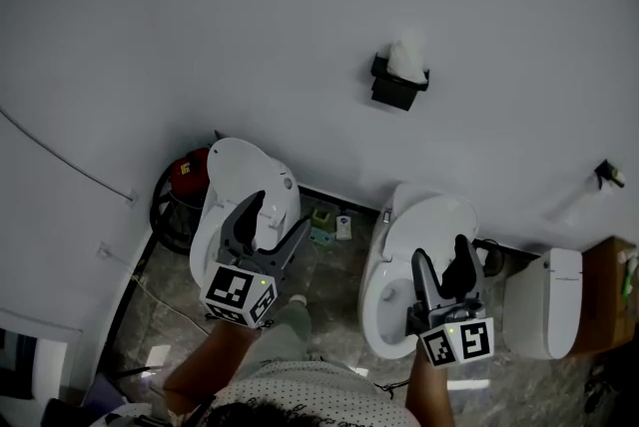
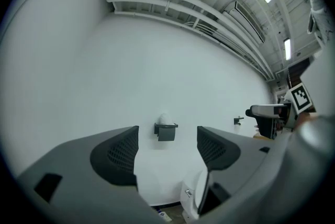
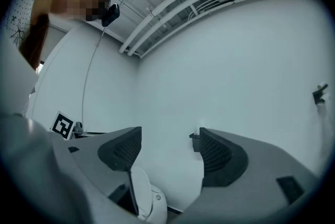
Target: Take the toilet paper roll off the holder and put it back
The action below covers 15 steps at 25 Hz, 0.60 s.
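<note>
A white toilet paper roll [image 1: 407, 56] sits on a black holder [image 1: 396, 88] fixed to the white wall, well ahead of both grippers. My left gripper [image 1: 278, 215] is held low over the left toilet, open and holding nothing. My right gripper [image 1: 441, 250] hangs over the right toilet, also open and holding nothing. In the left gripper view the roll [image 2: 166, 118] and holder [image 2: 166, 132] show far off between the spread jaws of the left gripper [image 2: 167, 149]. In the right gripper view the right gripper [image 3: 170, 152] stands open, and only the holder's edge [image 3: 194, 136] peeks past the right finger.
Two white toilets [image 1: 240, 186] [image 1: 424, 215] stand against the wall below the holder, and a third white fixture [image 1: 544, 300] sits at the right. A red object [image 1: 190, 168] lies left of the toilets, small items [image 1: 324, 220] lie between them, and a black hook [image 1: 607, 174] juts from the wall.
</note>
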Tool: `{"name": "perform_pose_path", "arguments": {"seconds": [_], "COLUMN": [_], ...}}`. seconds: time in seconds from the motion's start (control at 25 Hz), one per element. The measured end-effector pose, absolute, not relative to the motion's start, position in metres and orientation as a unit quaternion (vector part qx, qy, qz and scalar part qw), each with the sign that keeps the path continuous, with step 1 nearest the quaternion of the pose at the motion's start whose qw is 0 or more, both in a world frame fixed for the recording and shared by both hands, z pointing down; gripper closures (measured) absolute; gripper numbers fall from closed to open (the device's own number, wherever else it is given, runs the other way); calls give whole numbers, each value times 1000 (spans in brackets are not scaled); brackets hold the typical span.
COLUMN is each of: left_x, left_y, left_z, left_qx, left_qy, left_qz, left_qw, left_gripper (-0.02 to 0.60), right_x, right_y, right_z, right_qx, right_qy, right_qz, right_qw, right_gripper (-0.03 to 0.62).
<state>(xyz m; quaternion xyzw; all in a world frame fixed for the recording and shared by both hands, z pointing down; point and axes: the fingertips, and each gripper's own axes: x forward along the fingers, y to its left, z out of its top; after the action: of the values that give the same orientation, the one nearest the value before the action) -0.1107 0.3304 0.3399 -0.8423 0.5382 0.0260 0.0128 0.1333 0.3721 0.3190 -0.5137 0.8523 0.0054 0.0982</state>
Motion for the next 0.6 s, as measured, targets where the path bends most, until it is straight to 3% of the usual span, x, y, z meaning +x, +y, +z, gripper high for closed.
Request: {"name": "perform_pose_path", "arguments": {"seconds": [0.6], "left_x": [-132], "left_y": [121], "left_z": [333], "left_qx": [-871], "left_qy": [491], "left_qz": [19], "left_qw": [12], "left_gripper": [249], "right_x": [96], "right_y": [181], "right_z": [308], "right_qx": [-545], "right_qy": [834], "right_qz": [9], "right_qw": [89], "right_gripper": [264]}}
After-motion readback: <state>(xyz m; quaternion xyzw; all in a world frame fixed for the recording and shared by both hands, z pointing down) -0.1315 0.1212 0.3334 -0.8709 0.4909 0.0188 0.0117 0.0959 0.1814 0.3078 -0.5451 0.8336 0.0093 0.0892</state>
